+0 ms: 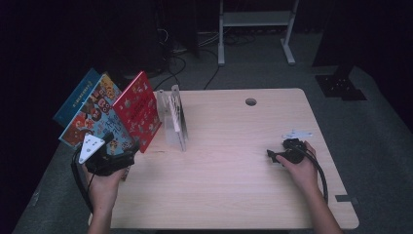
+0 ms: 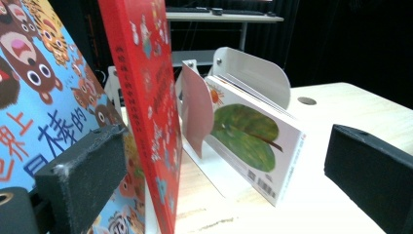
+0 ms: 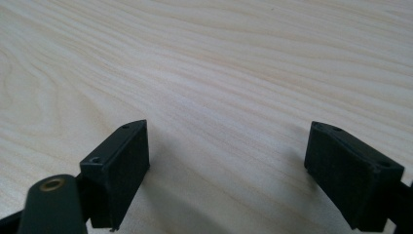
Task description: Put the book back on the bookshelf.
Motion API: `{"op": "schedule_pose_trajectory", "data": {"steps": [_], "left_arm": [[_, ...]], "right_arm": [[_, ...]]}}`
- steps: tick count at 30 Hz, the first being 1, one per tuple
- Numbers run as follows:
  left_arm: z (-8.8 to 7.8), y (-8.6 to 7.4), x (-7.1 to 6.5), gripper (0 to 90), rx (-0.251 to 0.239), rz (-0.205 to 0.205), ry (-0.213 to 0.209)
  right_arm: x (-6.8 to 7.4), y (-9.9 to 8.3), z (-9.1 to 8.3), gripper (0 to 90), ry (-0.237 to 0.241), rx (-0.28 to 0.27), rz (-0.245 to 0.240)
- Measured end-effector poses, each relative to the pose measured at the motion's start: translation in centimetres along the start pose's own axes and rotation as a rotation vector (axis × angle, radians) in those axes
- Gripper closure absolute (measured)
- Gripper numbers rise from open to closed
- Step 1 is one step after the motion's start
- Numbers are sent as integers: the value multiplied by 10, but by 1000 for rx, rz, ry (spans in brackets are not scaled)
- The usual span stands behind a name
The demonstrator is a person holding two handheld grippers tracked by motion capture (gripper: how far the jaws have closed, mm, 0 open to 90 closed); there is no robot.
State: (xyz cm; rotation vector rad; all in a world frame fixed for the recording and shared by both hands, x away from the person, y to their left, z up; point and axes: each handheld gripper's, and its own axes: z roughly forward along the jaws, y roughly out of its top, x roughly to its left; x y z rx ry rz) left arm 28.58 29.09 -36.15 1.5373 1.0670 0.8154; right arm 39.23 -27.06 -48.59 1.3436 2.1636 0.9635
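Our left gripper gapes wide around the red book's glossy lower edge, unpinched; right gripper open, empty, over smooth pale wood table.

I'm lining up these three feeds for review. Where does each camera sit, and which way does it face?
High view: fixed above the person's side, looking forward and down on the wooden table; both forearms, the left gripper and right gripper show.
Left gripper view: rides the left gripper, looking between its open jaws at the red book, which stands between them untouched, and the white bookstand.
Right gripper view: rides the right gripper, facing down at bare tabletop; open jaws show.
Shared: high and left gripper views both show the red book and bookstand.
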Motion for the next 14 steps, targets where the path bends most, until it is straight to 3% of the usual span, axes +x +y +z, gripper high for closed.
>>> {"op": "schedule_pose_trajectory", "data": {"steps": [14], "left_arm": [[-5, -5, -9, 10, 6, -9, -33]], "right_arm": [[0, 0, 0, 152, 1, 0, 0]]}}
